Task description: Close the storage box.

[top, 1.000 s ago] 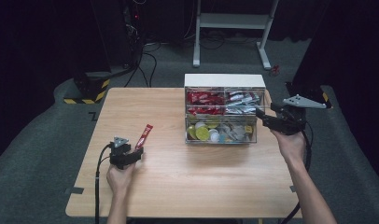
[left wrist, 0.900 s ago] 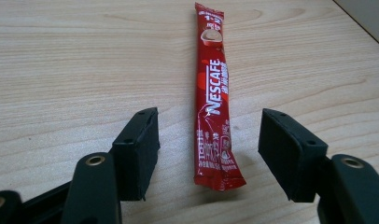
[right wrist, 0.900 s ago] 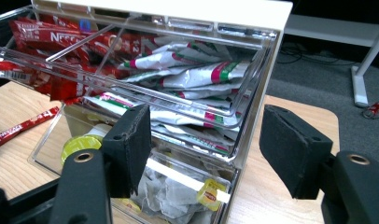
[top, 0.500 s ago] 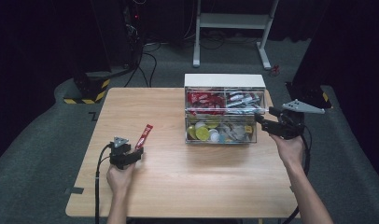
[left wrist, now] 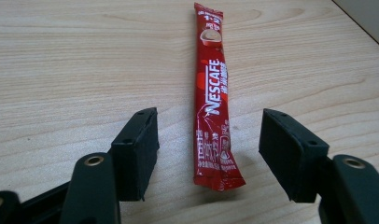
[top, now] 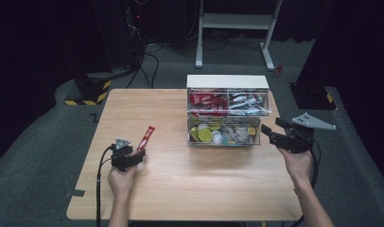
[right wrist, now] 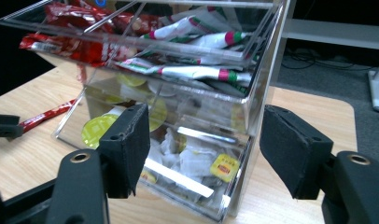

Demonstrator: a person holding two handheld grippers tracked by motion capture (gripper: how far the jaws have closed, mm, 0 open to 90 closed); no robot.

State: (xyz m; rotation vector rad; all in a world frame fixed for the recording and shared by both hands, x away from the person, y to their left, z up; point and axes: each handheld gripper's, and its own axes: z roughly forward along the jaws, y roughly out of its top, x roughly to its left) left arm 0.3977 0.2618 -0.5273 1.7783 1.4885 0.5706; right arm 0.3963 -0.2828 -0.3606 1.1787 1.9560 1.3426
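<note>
In the high view, the right gripper (top: 275,131) has drawn back from the clear drawer unit (top: 226,113) since a second ago, when its jaws were up against the unit's right end; it now sits off the table's right edge, jaws apart and aimed left at the lower drawer (top: 224,131), with the right hand (top: 298,161) and forearm reaching up from the bottom right. The left gripper (top: 135,156) has stayed put on the wooden table (top: 199,189), held by the left hand (top: 121,177), and the red Nescafe stick (top: 145,138) still lies just ahead of its jaws, slanting up and right. In the left gripper view, the jaws stand wide apart, holding nothing, and the Nescafe stick (left wrist: 212,93) lies flat on the wood with its near end between the two fingertips, touching neither, and its far end running away beyond them. In the right gripper view, the jaws are open and empty, and the drawer unit (right wrist: 178,93) stands beyond them, its near corner between the fingertips; the lower drawer (right wrist: 178,163) holds yellow-lidded cups and tea bags, the upper one red and white-green sachets, and the Nescafe stick (right wrist: 47,114) lies far out past the left finger.
</note>
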